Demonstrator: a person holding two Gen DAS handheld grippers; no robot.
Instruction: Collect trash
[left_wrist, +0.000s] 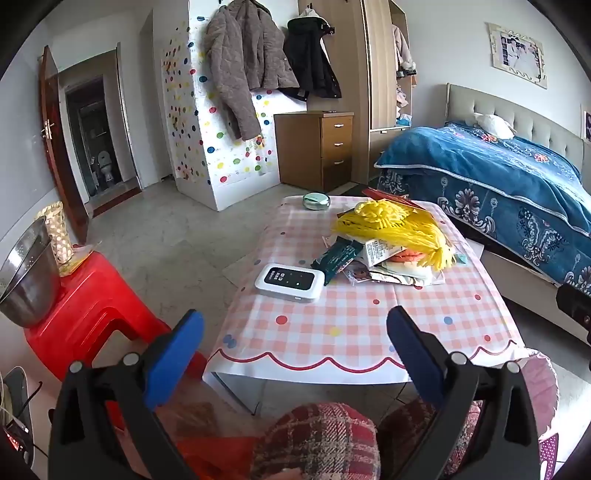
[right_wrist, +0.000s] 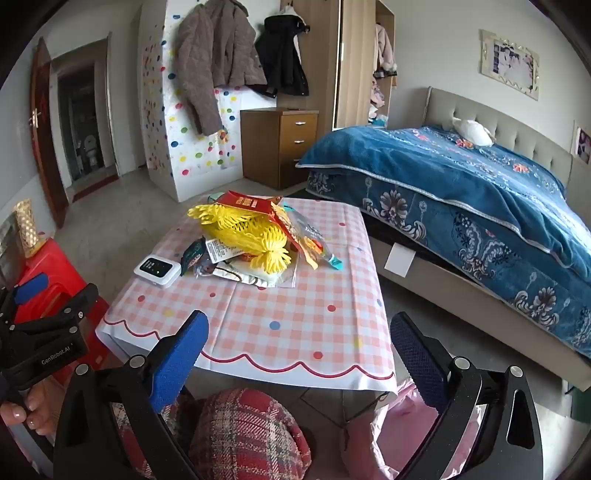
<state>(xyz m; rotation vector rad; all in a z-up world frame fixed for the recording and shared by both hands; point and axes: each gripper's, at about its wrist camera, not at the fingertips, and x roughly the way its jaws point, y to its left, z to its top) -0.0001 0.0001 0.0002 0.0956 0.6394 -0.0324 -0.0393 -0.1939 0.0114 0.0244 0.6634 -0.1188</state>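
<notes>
Closest to me, my left gripper (left_wrist: 295, 347) hangs with its blue pads spread wide and nothing between them, above my knees in red plaid trousers (left_wrist: 317, 439); my right gripper (right_wrist: 299, 350) is just as wide apart and just as empty, and from its camera I can see the black body of the left one off to the side, stamped "GenRobot.AI" in small white letters. Both sit short of the near scalloped edge of the low table (left_wrist: 347, 325), which wears a pink checked cloth with coloured dots. To my left stands a red plastic stool (left_wrist: 88, 310) carrying a steel bowl (left_wrist: 26, 280). On the cloth, nearest me, lies a small white device with a dark screen (left_wrist: 290, 282), its icons too small to read. Just beyond and touching it begins the trash heap: a dark green wrapper (left_wrist: 336, 254), a white printed label (left_wrist: 382, 251) whose text I cannot make out, flat packets beneath, and a yellow foam net (left_wrist: 391, 229) piled on top. From the right view a red packet with gold characters (right_wrist: 251, 205) leans on the far side of the net; the characters are too blurred to read. A round green tin (left_wrist: 316, 201) sits apart at the far edge. Past the table are a bed with a blue floral cover (left_wrist: 495, 177), a wooden drawer unit (left_wrist: 317, 147) and coats hanging on a dotted wall
</notes>
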